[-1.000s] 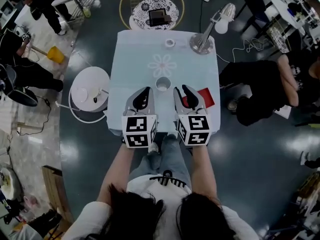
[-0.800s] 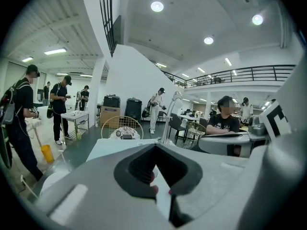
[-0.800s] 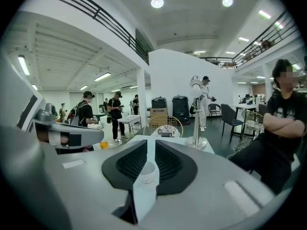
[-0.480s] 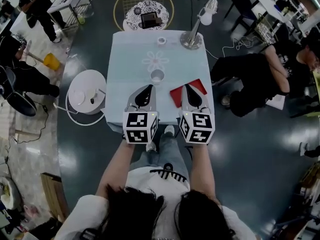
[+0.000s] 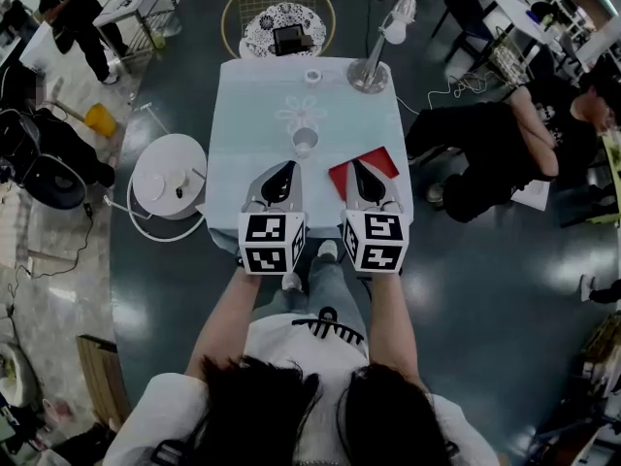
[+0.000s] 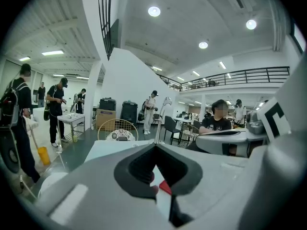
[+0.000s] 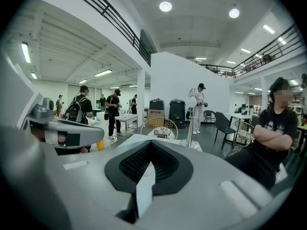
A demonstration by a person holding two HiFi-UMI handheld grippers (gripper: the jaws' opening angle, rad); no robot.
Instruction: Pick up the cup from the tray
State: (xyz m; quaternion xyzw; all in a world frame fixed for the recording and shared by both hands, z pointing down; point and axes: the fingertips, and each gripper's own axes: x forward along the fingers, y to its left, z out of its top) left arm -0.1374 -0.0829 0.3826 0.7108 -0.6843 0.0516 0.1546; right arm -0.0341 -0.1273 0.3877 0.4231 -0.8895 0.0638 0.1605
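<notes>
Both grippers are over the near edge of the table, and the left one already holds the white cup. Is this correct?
Not correct. The left gripper holds nothing: in the left gripper view its fingers are shut together and empty. The head view shows the cup standing on the table, ahead of both grippers. The right gripper is also at the near edge.

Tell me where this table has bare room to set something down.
Bare: on the table, the left strip beside the cup, and the right patch between lamp base and red tray. Crowded: the far edge by the tape roll, and the near edge under the left gripper and right gripper.
</notes>
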